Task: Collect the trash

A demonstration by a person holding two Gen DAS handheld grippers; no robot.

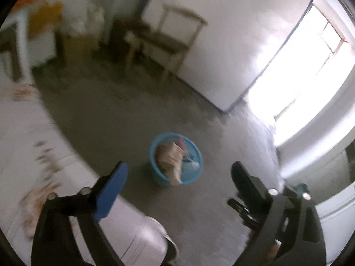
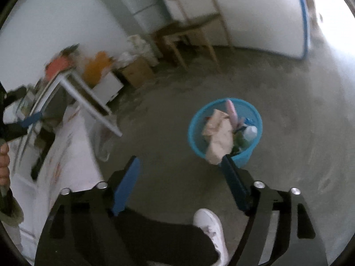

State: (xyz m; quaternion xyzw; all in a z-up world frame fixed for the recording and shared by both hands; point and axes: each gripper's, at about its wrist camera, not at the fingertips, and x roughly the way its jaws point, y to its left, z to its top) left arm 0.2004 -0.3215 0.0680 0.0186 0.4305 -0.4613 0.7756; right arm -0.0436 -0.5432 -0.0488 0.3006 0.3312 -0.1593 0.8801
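A blue waste bin (image 1: 155, 170) stands on the grey concrete floor, filled with crumpled beige paper (image 1: 172, 157), a pink item and plastic bits. In the right wrist view the same bin (image 2: 248, 155) holds the crumpled paper (image 2: 218, 133), a pink tube (image 2: 231, 109) and a clear bottle. My left gripper (image 1: 179, 168) hangs above the floor, open, with nothing between its fingers; the bin shows in the gap, well below. My right gripper (image 2: 180, 159) is open and empty too, the bin just beyond its right finger.
A white patterned cloth (image 1: 33, 144) covers a surface at the left. A wooden chair (image 2: 197, 24), a cardboard box (image 2: 137, 71) and a grey fridge (image 2: 142, 6) stand by the far wall. A person's dark trouser leg and white shoe (image 2: 210, 228) are below the right gripper.
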